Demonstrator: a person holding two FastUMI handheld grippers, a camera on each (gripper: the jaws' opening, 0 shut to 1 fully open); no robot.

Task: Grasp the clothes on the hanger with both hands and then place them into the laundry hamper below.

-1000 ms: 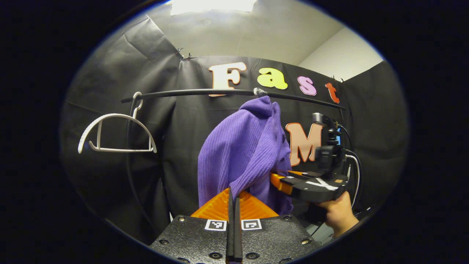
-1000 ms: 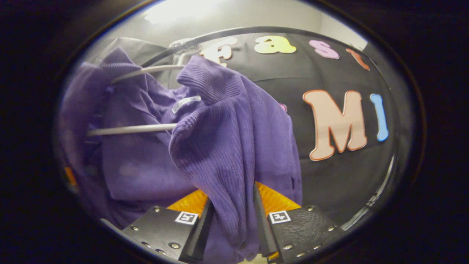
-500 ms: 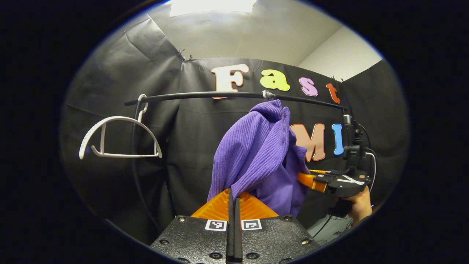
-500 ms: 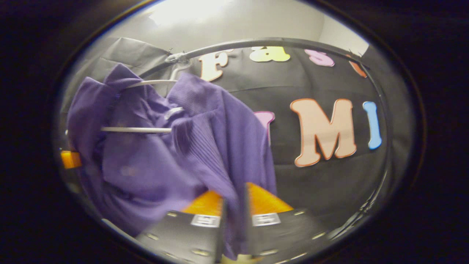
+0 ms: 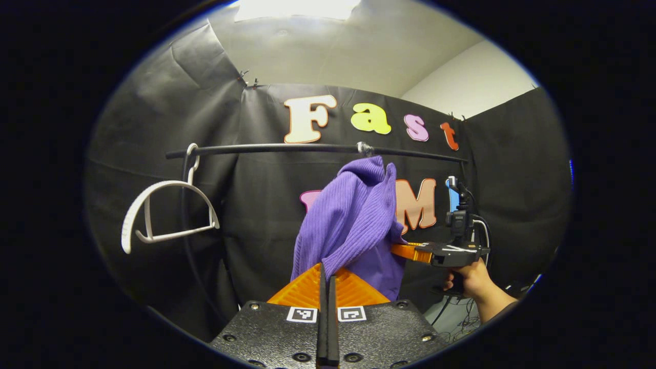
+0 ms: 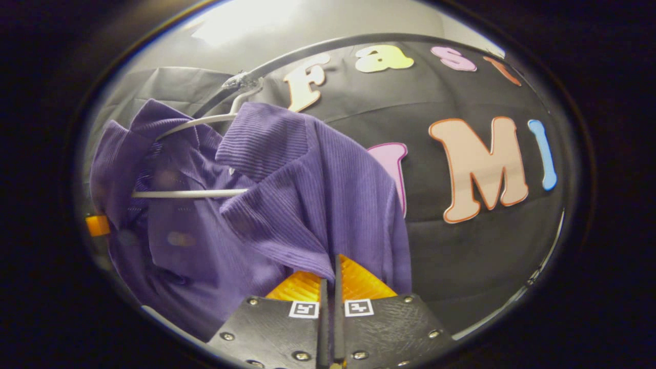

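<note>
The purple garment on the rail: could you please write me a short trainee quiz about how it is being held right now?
1. True or false: the purple garment still hangs from the black rail.
2. Which gripper is shut on the garment? A) left gripper alone B) right gripper alone C) both
3. Fill in: the empty white hanger hangs near the rail's ___ end in the left gripper view.

Key
1. True; the garment's own hanger is still inside it.
2. C; each pinches a fold of cloth.
3. Left.
</note>
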